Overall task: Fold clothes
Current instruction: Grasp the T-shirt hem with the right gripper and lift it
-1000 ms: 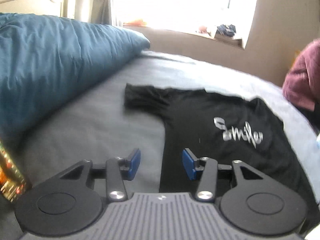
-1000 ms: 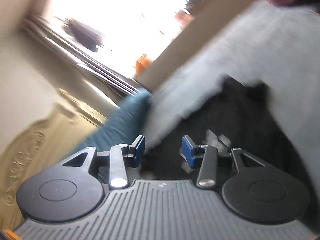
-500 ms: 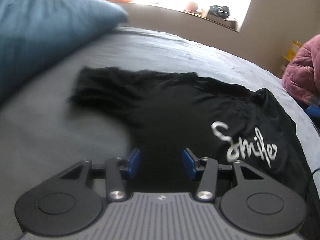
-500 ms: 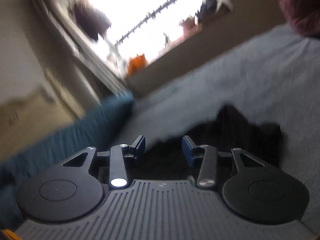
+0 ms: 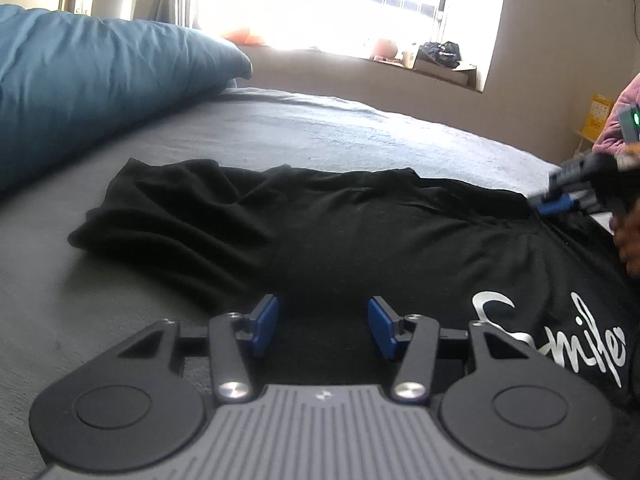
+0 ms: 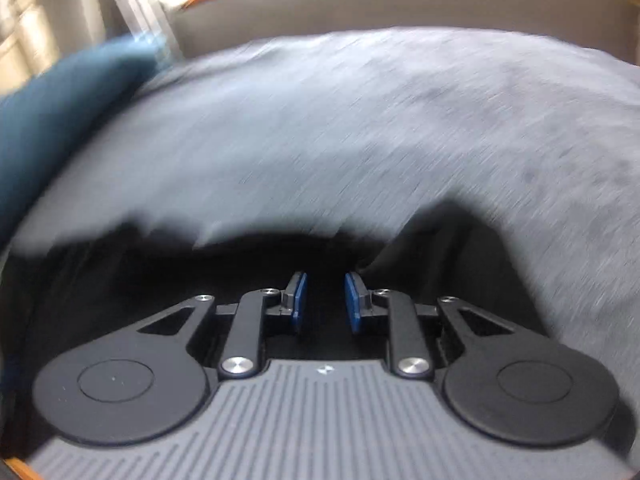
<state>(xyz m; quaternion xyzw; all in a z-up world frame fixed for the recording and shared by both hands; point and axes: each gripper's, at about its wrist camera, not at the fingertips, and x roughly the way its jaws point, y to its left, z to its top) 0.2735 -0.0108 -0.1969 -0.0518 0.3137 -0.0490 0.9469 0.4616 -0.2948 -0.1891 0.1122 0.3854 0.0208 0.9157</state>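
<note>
The black T-shirt is spread unfolded on the bed, both hand-held grippers held apart, nothing gripped.

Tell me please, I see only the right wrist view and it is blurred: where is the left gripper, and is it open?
Observer: The left gripper is open, its pads wide apart, low over the body of the black T-shirt.
Operator: Does the shirt lie flat?
Observer: Not fully. The sleeve on the left of that view lies rumpled in folds on the grey sheet.
Operator: Which side of the shirt is up?
Observer: The printed side. White lettering faces up, to the right of the left gripper.
</note>
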